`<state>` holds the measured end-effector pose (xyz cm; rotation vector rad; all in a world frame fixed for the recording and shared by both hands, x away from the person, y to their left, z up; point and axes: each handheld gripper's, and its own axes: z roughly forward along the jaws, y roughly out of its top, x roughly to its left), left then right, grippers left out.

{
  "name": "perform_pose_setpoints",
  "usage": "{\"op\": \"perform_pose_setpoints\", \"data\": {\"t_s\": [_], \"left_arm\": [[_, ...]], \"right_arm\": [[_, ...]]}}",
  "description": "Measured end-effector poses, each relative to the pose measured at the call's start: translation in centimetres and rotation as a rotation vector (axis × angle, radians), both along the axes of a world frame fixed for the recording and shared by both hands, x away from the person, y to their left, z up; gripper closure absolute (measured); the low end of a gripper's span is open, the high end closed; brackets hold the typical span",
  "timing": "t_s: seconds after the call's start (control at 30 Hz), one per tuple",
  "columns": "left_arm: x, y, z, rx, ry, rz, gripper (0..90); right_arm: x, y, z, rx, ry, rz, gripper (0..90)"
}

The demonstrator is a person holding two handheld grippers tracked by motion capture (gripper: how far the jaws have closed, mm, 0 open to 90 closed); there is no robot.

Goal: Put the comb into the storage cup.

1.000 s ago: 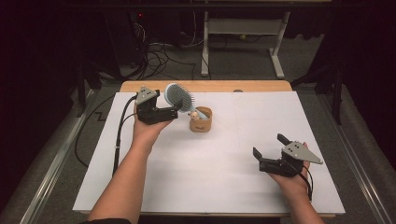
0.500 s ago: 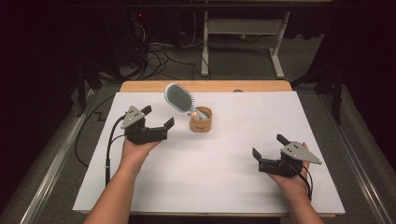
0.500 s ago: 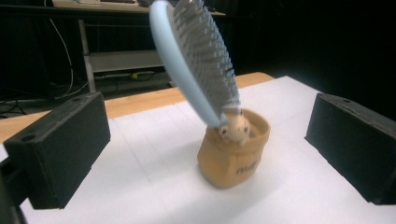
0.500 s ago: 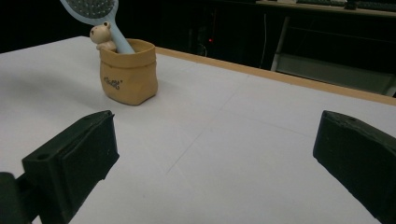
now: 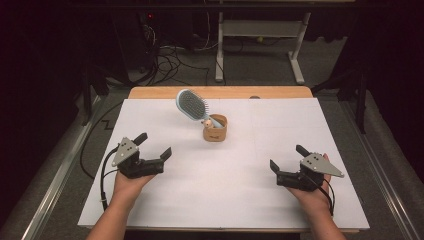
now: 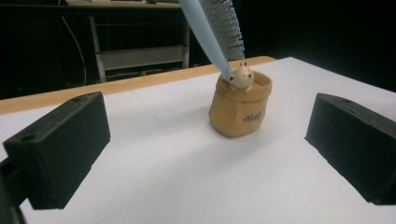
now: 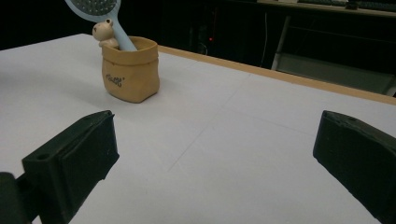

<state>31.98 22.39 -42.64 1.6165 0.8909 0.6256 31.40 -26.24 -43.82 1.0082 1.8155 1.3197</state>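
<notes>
A tan sack-shaped cup (image 5: 215, 133) (image 6: 239, 113) (image 7: 130, 70) with a small animal figure on its rim stands at the table's back middle. A light blue hairbrush (image 5: 192, 106) (image 6: 213, 28) (image 7: 95, 10) stands in it, handle down, head leaning up to the left. My left gripper (image 5: 155, 146) (image 6: 205, 154) rests at the front left, open, nothing between its jaws, well short of the cup. At the front right my right gripper (image 5: 287, 158) (image 7: 219, 163) lies open and empty too.
White paper (image 5: 235, 195) covers the table, with a strip of wooden edge (image 5: 220, 92) at the back. Beyond it are a dark floor with cables (image 5: 170, 60) and a white desk frame (image 5: 260, 35).
My left gripper has let go of the hairbrush, opened, and drawn back toward the front left. The brush stays in the cup. The right gripper has barely moved.
</notes>
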Motion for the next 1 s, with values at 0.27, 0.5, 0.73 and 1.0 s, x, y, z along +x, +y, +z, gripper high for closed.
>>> {"op": "perform_pose_setpoints", "data": {"t_s": [0.27, 0.5, 0.73, 1.0], "left_arm": [[-2.3, 2.0, -1.7, 0.017, 0.009, 0.006, 0.1], [-3.0, 2.2, -2.4, 0.006, -0.001, -0.032, 0.0], [-2.8, 2.4, -2.6, -0.016, 0.000, -0.049, 0.0], [-2.6, 2.3, -2.4, -0.038, -0.005, -0.044, 0.0]], "right_arm": [[-0.3, -0.3, 0.1, 0.007, -0.002, -0.013, 0.2], [-1.3, -0.8, 0.3, 0.022, -0.014, -0.035, 0.2], [-2.5, -1.4, 0.1, 0.026, -0.008, -0.059, 0.2], [-2.5, -1.5, 0.0, 0.035, -0.005, -0.060, 0.2]]}}
